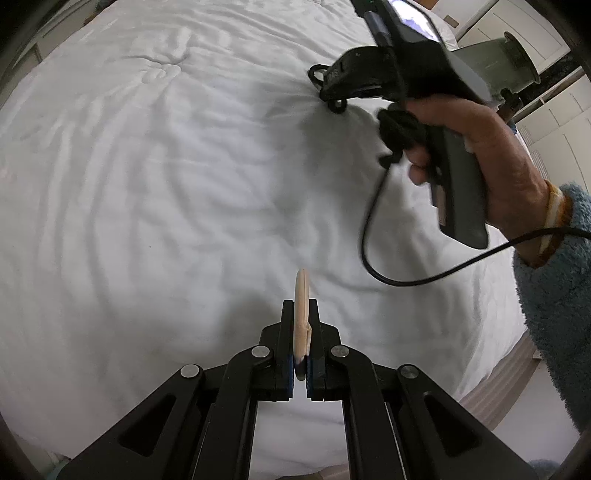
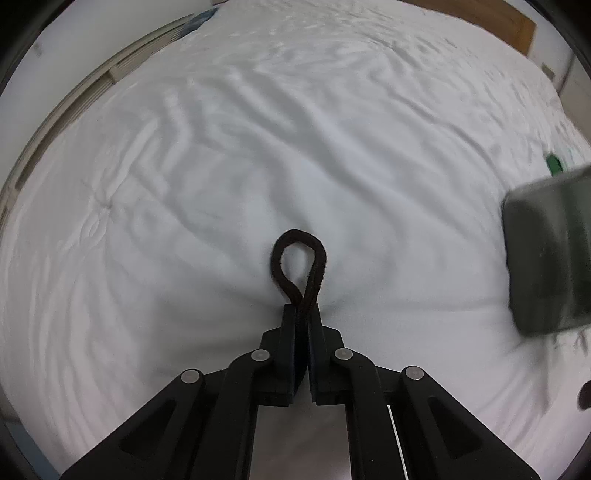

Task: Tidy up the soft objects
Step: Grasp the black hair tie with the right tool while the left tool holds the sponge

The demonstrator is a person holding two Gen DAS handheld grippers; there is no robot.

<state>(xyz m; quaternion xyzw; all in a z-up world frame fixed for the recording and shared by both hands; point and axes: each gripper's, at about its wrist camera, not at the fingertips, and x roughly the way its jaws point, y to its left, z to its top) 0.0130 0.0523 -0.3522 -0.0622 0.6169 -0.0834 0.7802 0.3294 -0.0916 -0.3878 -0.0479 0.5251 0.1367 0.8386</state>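
Note:
My left gripper is shut on a thin beige pad, which stands edge-on between the jaws and sticks out past the tips, above the white duvet. In the right wrist view my right gripper is shut on a dark brown hair tie. The tie's loop lies on the duvet just ahead of the fingertips, where the cloth is dented. The left wrist view shows the right gripper from the side at the upper right, tips down on the duvet, held by a hand.
A fuzzy blue sleeve and a black cable hang at the right. White cabinets stand beyond the bed. A blurred dark grey block and a small green thing are at the right, and a wooden board is at the far edge.

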